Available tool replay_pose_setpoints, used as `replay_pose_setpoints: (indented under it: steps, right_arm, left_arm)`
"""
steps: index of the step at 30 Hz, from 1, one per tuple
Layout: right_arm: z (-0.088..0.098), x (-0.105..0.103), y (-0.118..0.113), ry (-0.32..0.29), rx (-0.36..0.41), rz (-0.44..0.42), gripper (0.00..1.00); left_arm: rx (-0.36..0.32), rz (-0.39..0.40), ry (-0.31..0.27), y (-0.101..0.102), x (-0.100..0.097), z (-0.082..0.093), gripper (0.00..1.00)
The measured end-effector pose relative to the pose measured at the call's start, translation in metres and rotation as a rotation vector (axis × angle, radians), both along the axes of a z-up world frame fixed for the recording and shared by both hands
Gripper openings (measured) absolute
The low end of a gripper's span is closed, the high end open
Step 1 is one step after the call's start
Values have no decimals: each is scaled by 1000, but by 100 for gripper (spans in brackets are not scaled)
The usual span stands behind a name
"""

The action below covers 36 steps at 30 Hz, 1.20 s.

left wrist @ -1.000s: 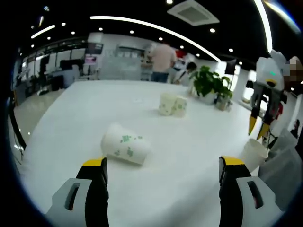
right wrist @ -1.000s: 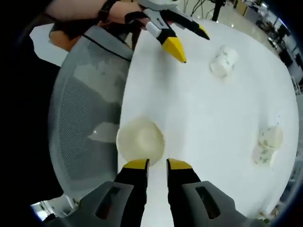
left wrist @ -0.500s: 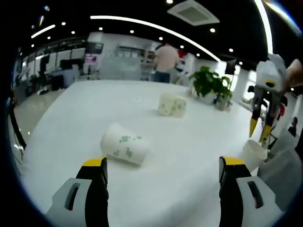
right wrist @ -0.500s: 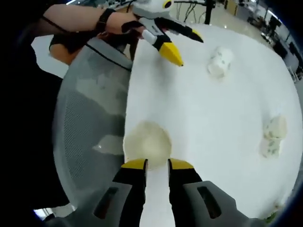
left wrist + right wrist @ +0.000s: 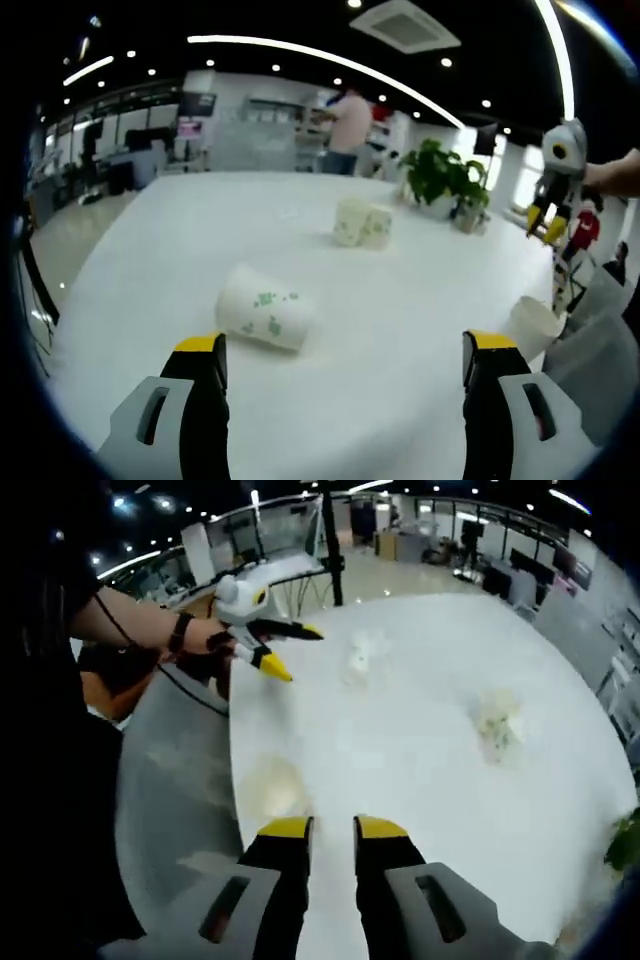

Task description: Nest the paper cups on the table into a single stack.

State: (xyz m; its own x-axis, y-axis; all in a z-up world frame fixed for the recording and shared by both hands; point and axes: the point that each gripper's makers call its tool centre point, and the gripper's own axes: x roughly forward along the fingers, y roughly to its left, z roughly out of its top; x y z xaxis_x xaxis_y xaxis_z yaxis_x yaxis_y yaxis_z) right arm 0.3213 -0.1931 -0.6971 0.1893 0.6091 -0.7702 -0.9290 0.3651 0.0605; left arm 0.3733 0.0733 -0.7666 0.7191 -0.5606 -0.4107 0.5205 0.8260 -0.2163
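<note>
A white paper cup with green print (image 5: 262,307) lies on its side on the white table (image 5: 150,260), just ahead of my left gripper (image 5: 345,350), which is wide open and holds nothing. Two more cups (image 5: 362,222) lie together farther back. Another cup (image 5: 530,325) stands at the table's right edge. My right gripper (image 5: 545,222) hangs high above that edge. In the right gripper view, my right gripper (image 5: 332,828) has its jaws a narrow gap apart and empty, above the standing cup (image 5: 268,785). The lying cup (image 5: 362,655), the pair (image 5: 497,720) and my left gripper (image 5: 297,652) show beyond.
A grey mesh chair (image 5: 175,780) stands against the table edge by the standing cup. A potted plant (image 5: 445,180) sits at the table's far right. People stand in the background (image 5: 350,120). The person's arm (image 5: 130,630) holds the left gripper.
My right gripper has lifted up and away from the standing cup, which now looks smaller and farther. The left gripper and the cups have stayed put.
</note>
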Motion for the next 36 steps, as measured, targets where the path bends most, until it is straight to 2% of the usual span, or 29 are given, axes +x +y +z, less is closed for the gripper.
replay_pose_setpoints:
  steps: [3,7,11,17,28,36]
  right_arm:
    - [4,3,-16,-45,17,-58,12]
    - [11,6,-28,-89,93,-155,12]
    - [4,4,-36,-120,91,-182,10]
    - [-1,6,-44,-178,128,-246,10]
    - [-6,6,-55,-174,164,-313,15]
    - [-8,6,-64,-191,183,-369,28]
  left_arm:
    - [6,-3,-1,0,-1,3,97]
    - [4,-3,-3,1,-1,8,97]
    - [9,-12,-3,0,-3,8,97]
    - [10,-6,-1,3,-3,7,97]
    - [18,-14,1,10,-3,14,98]
    - [16,-10,-6,13,1,20,98]
